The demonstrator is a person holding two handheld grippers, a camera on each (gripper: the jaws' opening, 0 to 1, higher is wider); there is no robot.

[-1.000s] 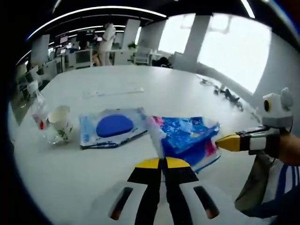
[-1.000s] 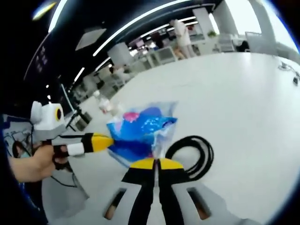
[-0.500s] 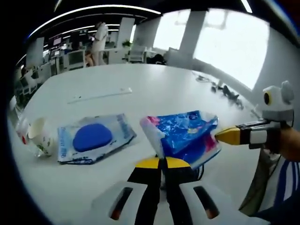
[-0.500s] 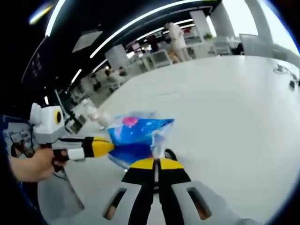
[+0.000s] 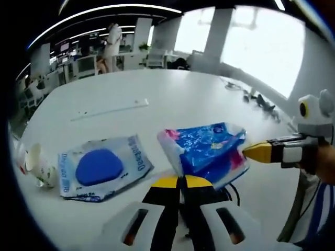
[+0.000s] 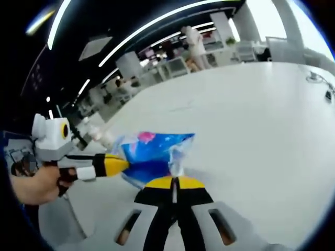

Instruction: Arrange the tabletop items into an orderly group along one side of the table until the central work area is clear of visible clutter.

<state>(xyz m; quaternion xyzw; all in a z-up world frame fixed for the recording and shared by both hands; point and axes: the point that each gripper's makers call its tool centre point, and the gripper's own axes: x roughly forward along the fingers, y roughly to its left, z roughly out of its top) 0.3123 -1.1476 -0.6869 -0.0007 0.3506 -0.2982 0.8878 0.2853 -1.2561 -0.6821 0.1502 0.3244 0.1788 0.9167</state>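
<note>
Both grippers' jaws pinch opposite ends of the blue packet [image 5: 207, 151], lifted between them.

Standing person [image 5: 111, 46] in white far beyond left jaws, up-left, beside office desks [image 5: 78, 65]. Bright windows [image 5: 261, 47] up-right of jaws. Ceiling light strips [image 6: 157, 23] above right jaws.

A blue packet [image 6: 152, 157] is gripped between the closed right gripper [image 6: 173, 181] and left gripper [image 6: 118, 164]. It is held above the white table [image 6: 251, 120].
</note>
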